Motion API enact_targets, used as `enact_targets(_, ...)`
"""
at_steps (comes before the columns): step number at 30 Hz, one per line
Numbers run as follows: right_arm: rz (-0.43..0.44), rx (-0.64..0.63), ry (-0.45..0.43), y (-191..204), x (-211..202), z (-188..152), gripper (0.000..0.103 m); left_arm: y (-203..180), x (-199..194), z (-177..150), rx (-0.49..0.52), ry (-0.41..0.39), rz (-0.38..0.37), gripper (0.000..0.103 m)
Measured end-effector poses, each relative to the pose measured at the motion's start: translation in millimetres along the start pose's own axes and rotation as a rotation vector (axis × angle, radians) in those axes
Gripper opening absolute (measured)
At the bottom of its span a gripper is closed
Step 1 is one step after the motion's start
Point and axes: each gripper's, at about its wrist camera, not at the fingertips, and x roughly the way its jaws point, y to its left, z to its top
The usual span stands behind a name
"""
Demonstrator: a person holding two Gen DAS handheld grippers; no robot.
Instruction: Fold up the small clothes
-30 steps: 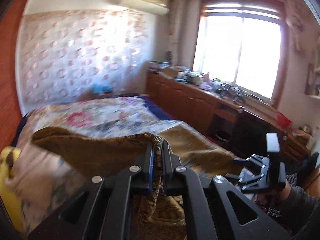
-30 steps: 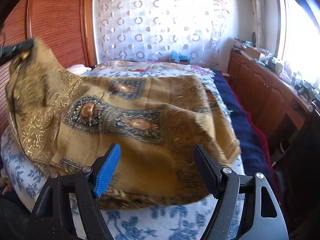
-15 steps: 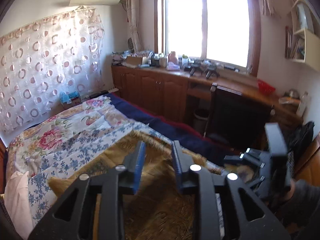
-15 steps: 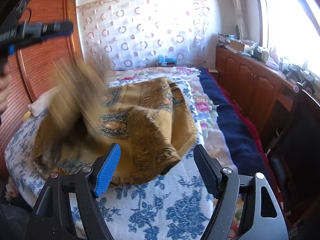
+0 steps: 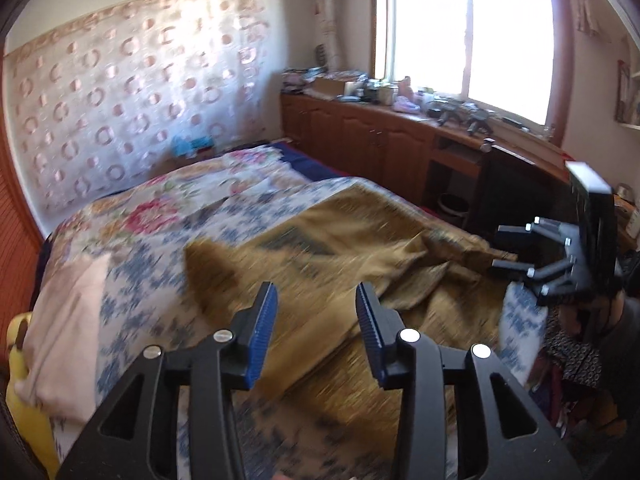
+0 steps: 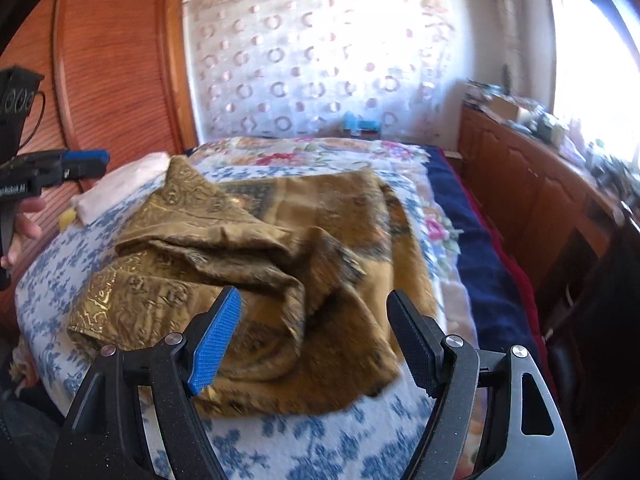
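Note:
A golden-brown patterned cloth lies crumpled and partly doubled over on the bed; it also shows in the left wrist view. My left gripper is open and empty, held above the cloth's near edge. It shows from the side in the right wrist view, off the bed's left side. My right gripper is open wide and empty, above the cloth's near edge. It shows in the left wrist view at the cloth's right end.
The bed has a blue-and-white floral cover. A folded pale pink cloth and a yellow item lie by the wooden headboard. Wooden cabinets with clutter run under the window. A dark chair stands beside the bed.
My left gripper opened and let go of the cloth, which dropped onto the bed in a crumpled heap. The left gripper swung away and then back over it. The right gripper stayed open.

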Motion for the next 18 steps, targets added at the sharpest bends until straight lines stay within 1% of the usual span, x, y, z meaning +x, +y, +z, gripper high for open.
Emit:
enact_targets(3,0.017,-0.058,0.061,6.8,26.2,12.0,0.077,15.9,-2.3,-23.2,-0.048,0.014,0.009,0.041)
enact_targets(6,-0.015,-0.094,0.119,5.8,51.7,17.3,0.077,25.6,1.1,-45.9,-0.078,0.036,0.016,0.041)
enact_targets(8,-0.022,-0.106,0.145,3.9,63.6,21.0,0.077,31.6,9.6,-57.6,-0.09,0.06,0.025,0.041)
enact_targets(10,-0.012,-0.103,0.166,0.4,71.7,24.2,0.077,36.0,18.2,-71.9,-0.11,0.097,0.031,0.042)
enact_targets(12,0.023,-0.088,0.197,-4.6,79.0,26.5,0.077,38.9,26.8,-84.9,-0.136,0.127,0.043,0.042)
enact_targets(16,0.032,-0.096,0.234,-4.4,89.3,25.1,0.077,43.7,30.0,-98.8,-0.177,0.142,0.045,0.042)
enact_targets(18,0.018,-0.124,0.239,2.2,89.9,22.5,0.077,45.9,32.0,-104.4,-0.195,0.153,0.052,0.042)
